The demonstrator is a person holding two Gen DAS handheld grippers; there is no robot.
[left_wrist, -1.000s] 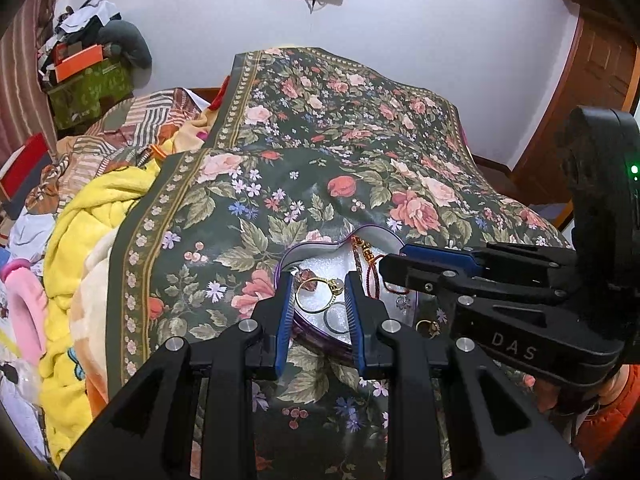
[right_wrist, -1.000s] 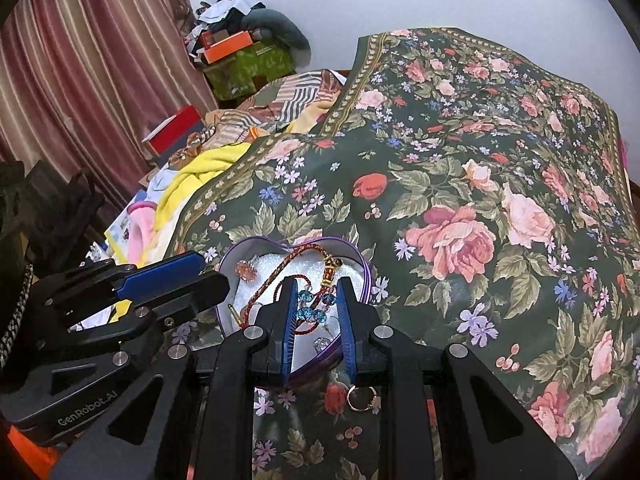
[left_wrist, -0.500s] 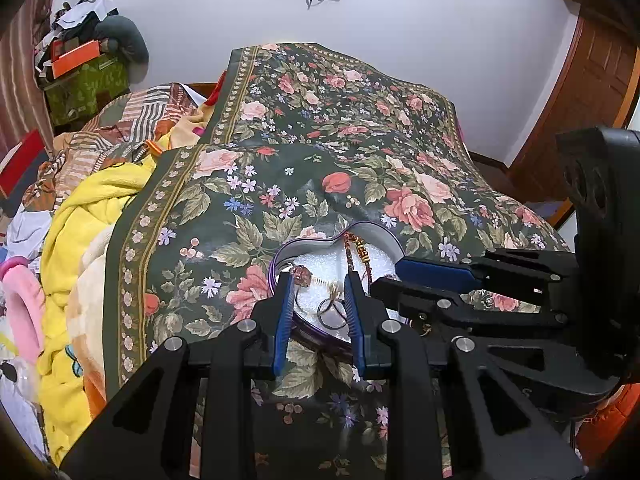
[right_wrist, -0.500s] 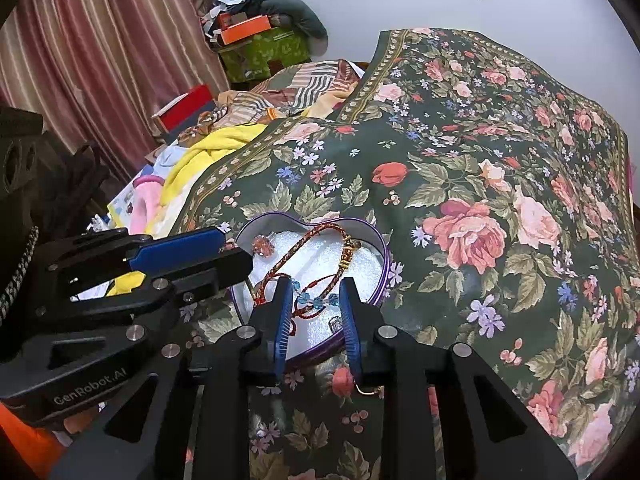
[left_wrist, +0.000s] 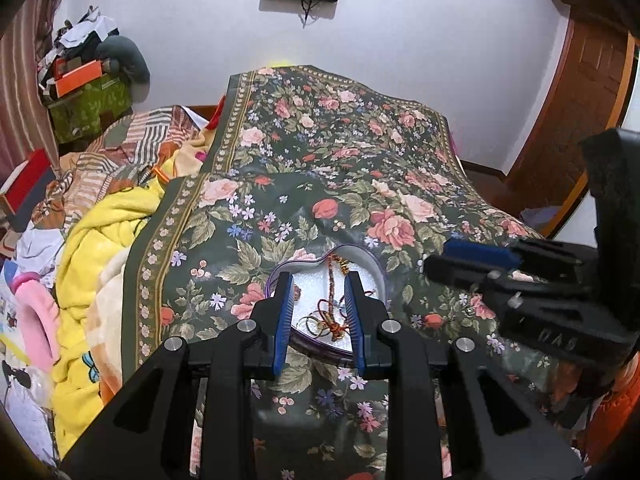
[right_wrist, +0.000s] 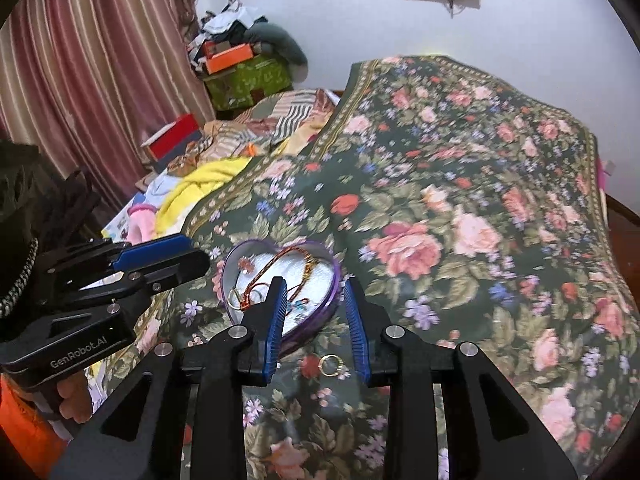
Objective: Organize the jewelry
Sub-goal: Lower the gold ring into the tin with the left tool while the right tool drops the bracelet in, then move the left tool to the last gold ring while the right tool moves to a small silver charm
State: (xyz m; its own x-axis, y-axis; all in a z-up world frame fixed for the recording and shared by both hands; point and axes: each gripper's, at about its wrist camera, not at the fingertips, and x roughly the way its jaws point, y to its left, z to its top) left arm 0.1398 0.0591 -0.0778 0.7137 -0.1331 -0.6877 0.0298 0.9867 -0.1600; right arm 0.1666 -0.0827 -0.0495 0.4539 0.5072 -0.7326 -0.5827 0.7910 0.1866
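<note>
On the flowered bedspread (right_wrist: 460, 208) sits a heart-shaped tin (right_wrist: 320, 304) holding tangled chains and rings, while one gold ring (right_wrist: 331, 365) lies loose just in front of it. Picking that ring up cleanly means lowering straight over it and pinching the band, not the cloth. Right gripper (right_wrist: 316, 320) hangs above it, fingers apart and empty. Left gripper (left_wrist: 320, 312) hovers over the tin, also apart.

Both grippers matte black plastic with blue ribbed pads and silver screw heads: left gripper (right_wrist: 158, 254) marked "GenRobot.AI" in white on its side, right gripper (left_wrist: 472, 258) carries mirrored lettering; person's hand (right_wrist: 74, 400) on left handle, orange sleeve (right_wrist: 24, 428) below.
</note>
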